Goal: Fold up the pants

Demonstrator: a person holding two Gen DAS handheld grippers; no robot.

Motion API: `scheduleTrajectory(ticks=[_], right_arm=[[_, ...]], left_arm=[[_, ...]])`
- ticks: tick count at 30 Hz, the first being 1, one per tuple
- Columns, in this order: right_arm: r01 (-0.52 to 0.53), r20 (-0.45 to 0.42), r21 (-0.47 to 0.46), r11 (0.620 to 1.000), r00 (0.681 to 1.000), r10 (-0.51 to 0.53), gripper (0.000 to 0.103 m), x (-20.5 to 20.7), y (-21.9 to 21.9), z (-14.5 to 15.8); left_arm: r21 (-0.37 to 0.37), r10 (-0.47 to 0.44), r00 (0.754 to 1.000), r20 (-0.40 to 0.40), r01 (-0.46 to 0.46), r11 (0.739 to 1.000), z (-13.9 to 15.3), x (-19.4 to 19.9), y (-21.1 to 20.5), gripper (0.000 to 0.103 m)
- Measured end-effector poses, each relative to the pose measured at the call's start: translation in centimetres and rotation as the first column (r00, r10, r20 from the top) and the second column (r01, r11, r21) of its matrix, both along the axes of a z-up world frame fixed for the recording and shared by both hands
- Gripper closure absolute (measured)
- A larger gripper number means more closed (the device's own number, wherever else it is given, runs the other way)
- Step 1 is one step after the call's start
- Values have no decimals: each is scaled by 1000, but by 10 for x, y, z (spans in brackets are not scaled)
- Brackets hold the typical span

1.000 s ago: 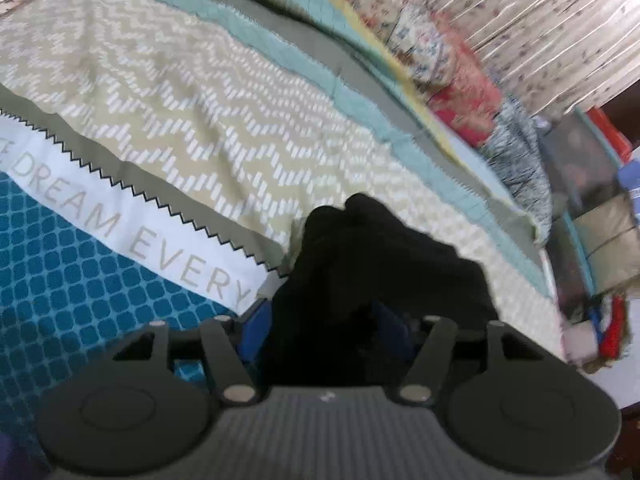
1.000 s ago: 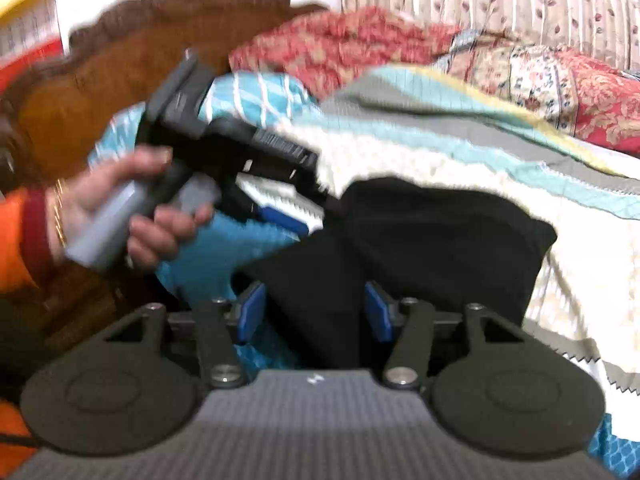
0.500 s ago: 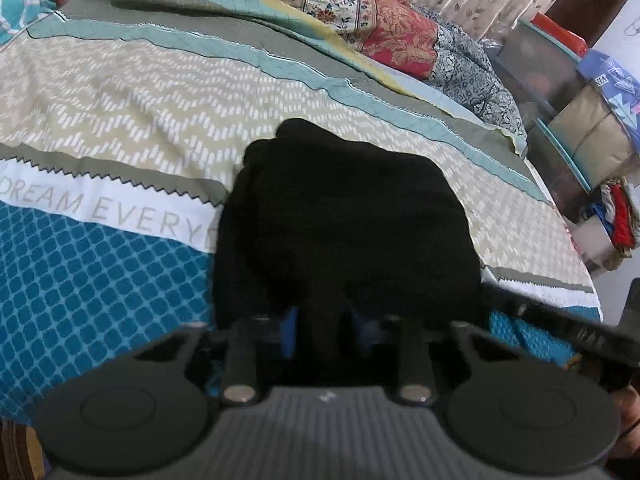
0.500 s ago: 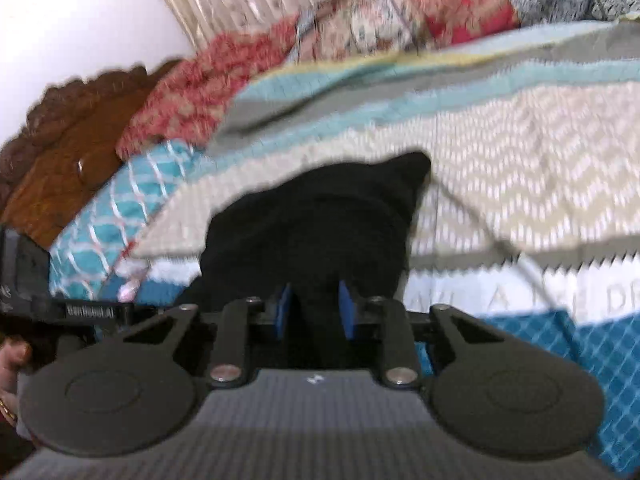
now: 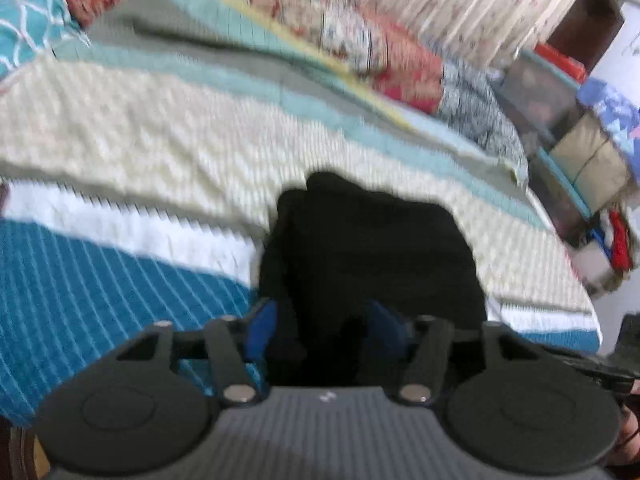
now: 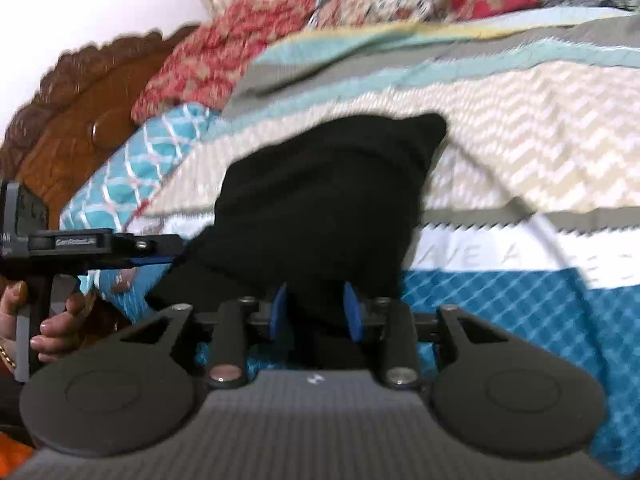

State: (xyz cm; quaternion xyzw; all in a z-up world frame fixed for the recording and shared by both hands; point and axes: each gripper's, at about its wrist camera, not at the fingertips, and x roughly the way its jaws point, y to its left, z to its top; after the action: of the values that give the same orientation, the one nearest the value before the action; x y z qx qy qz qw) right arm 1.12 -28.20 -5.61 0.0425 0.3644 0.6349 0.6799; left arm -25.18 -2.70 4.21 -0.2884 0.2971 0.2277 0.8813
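Through the left wrist camera I saw my left hand-held gripper (image 5: 326, 326) with its blue-padded fingers (image 5: 262, 326) spread fairly wide; black cloth filled the gap between them, but the frame was blurred and I could not tell whether the pads were gripping it. The cloth belonged to the pants (image 5: 372, 248), a soft, matte black bundle folded into a rough rectangle with a rounded top edge, lying on the bed (image 5: 120, 276) and running from the fingers toward 12 o'clock.

Through the right wrist camera, my right hand-held gripper (image 6: 316, 312) had its narrow blue fingers (image 6: 353, 312) drawn close, pinching a thick fold of the pants' (image 6: 320, 208) near edge. From there the dark fabric rose toward 1 o'clock and ended in a blunt corner. At 9 o'clock the other tool, the left hand-held gripper (image 6: 160, 258), reached in sideways and touched the pants' left edge, held by a hand (image 6: 48, 320) with pale painted nails.

The bedspread (image 6: 520, 152) under the pants looked quilted, banded in beige chevrons, grey, pale teal, a white strip with faint lettering, and deep blue lattice. A carved brown wooden headboard (image 6: 80, 120) curved at 10 o'clock, and red floral pillows (image 6: 240, 40) lay at 11 o'clock.
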Motion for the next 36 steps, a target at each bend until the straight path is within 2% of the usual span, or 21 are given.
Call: scheduleTrajectory(ticks=[1, 2, 3, 4, 6, 8, 10, 14, 18, 22, 25, 27, 29, 30, 31, 33, 36], right_arm=[[20, -14, 16, 1000, 1000, -20, 48, 6, -5, 1], [42, -36, 33, 999, 998, -41, 40, 12, -11, 3], [62, -61, 45, 997, 996, -59, 27, 18, -14, 3], [84, -95, 53, 995, 992, -79, 17, 25, -14, 2], [125, -190, 59, 990, 975, -112, 15, 37, -16, -3], [113, -300, 46, 993, 949, -94, 15, 48, -10, -12], [106, -362, 11, 994, 928, -95, 15, 52, 0, -21], [92, -374, -38, 995, 922, -100, 15, 52, 20, -29], [58, -375, -49, 997, 924, -72, 15, 51, 35, -32], [18, -348, -60, 998, 937, -38, 12, 47, 52, -38], [-21, -351, -66, 998, 937, -4, 12, 41, 62, -43], [-47, -307, -92, 995, 952, 17, 22, 35, 69, -38], [-44, -251, -100, 994, 968, 17, 43, 31, 71, -29], [-43, -228, -93, 995, 974, 21, 47, 31, 69, -25], [-45, -191, -80, 996, 981, 29, 52, 27, 66, -17], [-42, -86, -49, 998, 996, 37, 54, 18, 62, 2], [-6, 49, 25, 1000, 999, 5, 55, 15, 61, 27]], left_arm=[[-7, 9, 1000, 22, -8, 1000, 3, -2, 5, 26], [-25, 17, 999, 40, -16, 1000, 3, -4, 11, 4], [-44, 23, 999, 50, -21, 999, 2, -3, 16, 0], [-67, 20, 998, 62, -15, 998, -1, -2, 22, 0], [-105, -16, 998, 65, 23, 994, -9, 5, 32, 0], [-142, -30, 999, 33, 34, 989, -20, 16, 41, 0], [-168, -43, 999, -1, 42, 985, -32, 25, 47, 0], [-224, -59, 998, 5, 58, 973, -48, 31, 52, 0], [-310, -75, 996, 42, 84, 947, -65, 41, 49, 0], [-275, -98, 995, 23, 101, 956, -73, 56, 37, 0], [-253, -106, 994, 40, 112, 961, -72, 63, 28, 3], [-239, -102, 994, 39, 109, 965, -70, 66, 25, 21], [-223, -102, 994, 36, 108, 969, -63, 67, 24, 46], [-224, -107, 993, 54, 116, 968, -59, 67, 24, 51], [-226, -112, 991, 78, 127, 966, -52, 68, 24, 55], [-195, -132, 984, 120, 154, 969, -35, 73, 22, 55], [-81, -176, 974, 141, 189, 979, -6, 95, 24, 55]])
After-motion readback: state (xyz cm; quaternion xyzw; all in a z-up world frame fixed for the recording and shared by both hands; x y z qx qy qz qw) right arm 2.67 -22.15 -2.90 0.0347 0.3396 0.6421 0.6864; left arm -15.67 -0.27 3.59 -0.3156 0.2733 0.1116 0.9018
